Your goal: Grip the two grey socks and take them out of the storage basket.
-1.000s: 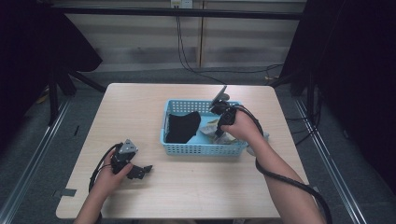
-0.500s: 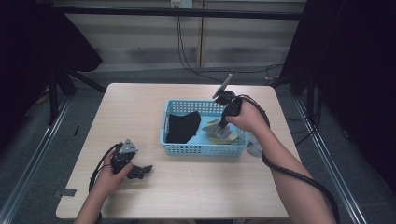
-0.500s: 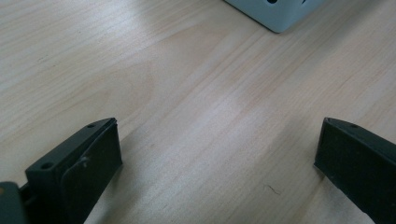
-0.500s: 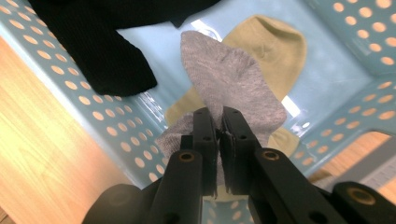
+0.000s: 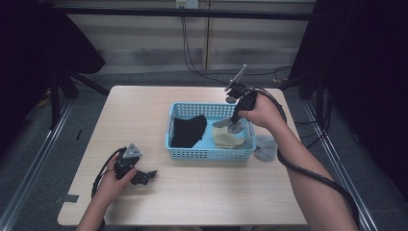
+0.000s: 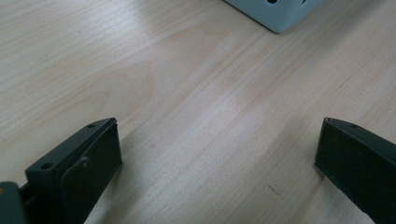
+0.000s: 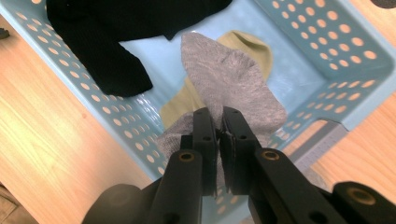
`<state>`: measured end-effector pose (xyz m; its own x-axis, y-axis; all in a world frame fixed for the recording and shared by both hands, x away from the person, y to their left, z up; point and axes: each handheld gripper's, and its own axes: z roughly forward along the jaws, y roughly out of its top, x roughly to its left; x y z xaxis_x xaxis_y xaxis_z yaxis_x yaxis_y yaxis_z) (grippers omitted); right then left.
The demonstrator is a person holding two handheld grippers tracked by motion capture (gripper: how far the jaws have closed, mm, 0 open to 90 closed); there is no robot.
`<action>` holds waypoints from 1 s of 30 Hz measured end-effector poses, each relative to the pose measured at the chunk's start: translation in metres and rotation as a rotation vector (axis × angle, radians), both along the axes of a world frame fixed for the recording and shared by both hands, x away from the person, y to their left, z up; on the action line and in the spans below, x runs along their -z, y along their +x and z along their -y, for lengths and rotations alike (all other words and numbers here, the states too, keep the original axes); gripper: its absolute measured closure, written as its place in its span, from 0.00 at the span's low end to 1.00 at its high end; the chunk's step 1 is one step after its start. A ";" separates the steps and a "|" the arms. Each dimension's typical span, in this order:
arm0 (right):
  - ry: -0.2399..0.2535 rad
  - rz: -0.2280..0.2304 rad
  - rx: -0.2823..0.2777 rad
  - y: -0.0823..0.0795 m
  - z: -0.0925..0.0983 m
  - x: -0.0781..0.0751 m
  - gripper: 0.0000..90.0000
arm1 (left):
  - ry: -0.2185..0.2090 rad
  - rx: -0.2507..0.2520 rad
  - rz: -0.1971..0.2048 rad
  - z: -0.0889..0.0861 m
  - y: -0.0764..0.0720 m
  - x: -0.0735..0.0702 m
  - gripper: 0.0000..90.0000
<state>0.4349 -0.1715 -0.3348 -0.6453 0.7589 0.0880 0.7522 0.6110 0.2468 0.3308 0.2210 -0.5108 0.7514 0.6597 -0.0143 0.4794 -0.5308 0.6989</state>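
Grey sock (image 7: pixel 233 84): pinched in my right gripper (image 7: pixel 218 122) over the blue basket (image 5: pixel 209 153). Lower before releasing. Left gripper (image 5: pixel 139 174) gapes, empty, near-left.

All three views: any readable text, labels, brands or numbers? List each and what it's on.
None readable. The blue basket, grey sock, black sock, yellow sock and both grippers, left and right, bear no legible print. The white box at the high view's top edge is too blurred.

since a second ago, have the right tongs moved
Yes. The right tongs, shut on a grey sock, rose and shifted toward the blue basket's far right corner.
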 end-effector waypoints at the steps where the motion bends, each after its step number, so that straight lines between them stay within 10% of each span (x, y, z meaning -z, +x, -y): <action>1: 0.000 0.004 0.000 0.000 0.002 -0.002 0.95 | 0.000 -0.001 0.000 0.000 0.000 0.000 0.00; 30: 0.025 0.060 0.102 -0.005 0.062 -0.029 0.95 | -0.005 -0.004 -0.002 0.000 0.000 0.000 0.00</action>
